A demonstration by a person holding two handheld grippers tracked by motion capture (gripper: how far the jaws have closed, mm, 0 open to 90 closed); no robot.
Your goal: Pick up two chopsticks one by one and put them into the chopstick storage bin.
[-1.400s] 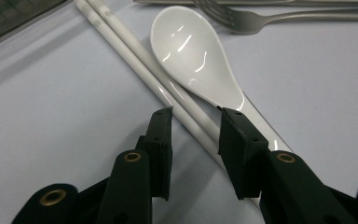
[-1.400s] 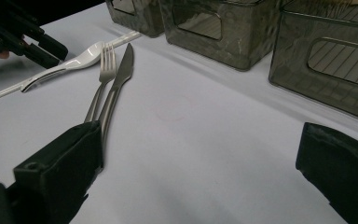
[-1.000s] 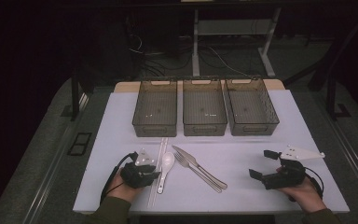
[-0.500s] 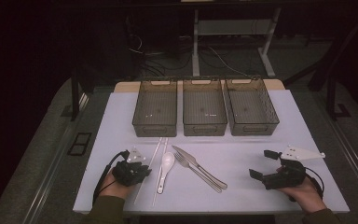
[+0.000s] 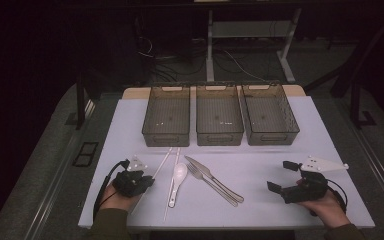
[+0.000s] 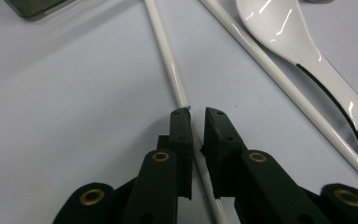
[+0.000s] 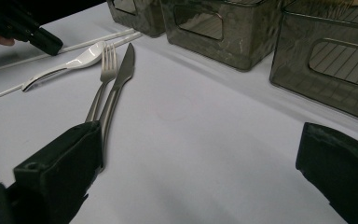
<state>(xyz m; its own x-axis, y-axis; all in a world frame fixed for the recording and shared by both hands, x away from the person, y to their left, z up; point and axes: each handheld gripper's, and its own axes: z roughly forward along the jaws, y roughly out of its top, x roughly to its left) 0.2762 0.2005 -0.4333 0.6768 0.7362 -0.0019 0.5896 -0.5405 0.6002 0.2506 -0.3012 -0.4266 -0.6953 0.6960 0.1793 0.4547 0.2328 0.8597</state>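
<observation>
White smooth table: L tool closing round thin glossy chopstick.

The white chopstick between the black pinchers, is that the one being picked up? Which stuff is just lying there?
In the job now:
- left gripper, jaws just closing around it
- chopstick

Just lying about:
- second chopstick
- white spoon
- fork
- knife
- three bins
- right gripper, open, holding nothing
</observation>
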